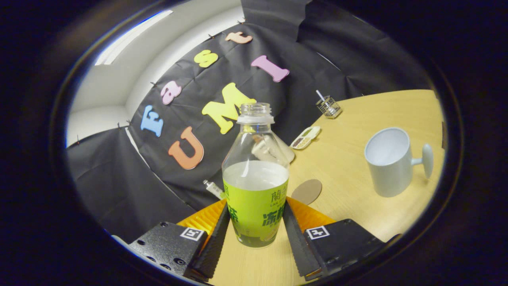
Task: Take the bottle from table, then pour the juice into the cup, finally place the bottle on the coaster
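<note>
My gripper [256, 222] pinches the clear plastic green-labelled bottle [255, 178]; I should keep it upright while carrying toward the white mug [391, 163] at right.

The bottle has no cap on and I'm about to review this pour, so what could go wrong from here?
1. The bottle is open-topped and roughly half full, held between the gripper fingers low on its label; a quick swing toward the cup could slosh juice onto the table.
2. The grip sits low on a smooth label, so the bottle might slip or pivot when tipped.
3. The coaster lies close behind the bottle, a small target to set it on.
</note>
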A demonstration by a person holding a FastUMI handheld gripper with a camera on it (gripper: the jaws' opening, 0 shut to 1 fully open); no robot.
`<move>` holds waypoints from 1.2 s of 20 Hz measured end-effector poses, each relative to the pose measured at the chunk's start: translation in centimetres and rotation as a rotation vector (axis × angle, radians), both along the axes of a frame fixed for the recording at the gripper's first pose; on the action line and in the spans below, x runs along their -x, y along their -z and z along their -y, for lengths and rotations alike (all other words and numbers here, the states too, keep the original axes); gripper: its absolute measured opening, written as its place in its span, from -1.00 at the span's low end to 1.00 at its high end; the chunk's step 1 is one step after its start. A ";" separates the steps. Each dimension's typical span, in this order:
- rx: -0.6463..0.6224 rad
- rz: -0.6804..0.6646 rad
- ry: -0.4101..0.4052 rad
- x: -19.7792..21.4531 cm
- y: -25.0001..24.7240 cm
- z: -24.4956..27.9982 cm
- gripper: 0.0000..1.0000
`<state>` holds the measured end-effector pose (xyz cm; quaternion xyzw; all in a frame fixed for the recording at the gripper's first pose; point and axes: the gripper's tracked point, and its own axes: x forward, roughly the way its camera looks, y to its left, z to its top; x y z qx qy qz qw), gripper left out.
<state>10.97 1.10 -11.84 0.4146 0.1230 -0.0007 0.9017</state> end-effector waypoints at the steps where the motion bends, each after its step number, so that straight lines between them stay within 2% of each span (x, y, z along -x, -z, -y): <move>1: -0.030 0.003 0.004 -0.1 0.1 0.1 0.57; 8: -0.280 0.065 0.047 -0.4 -1.1 1.4 0.56; 18: -0.545 0.102 0.120 -1.1 -2.4 2.2 0.55; 24: -0.687 0.129 0.119 -1.1 -3.3 2.4 0.55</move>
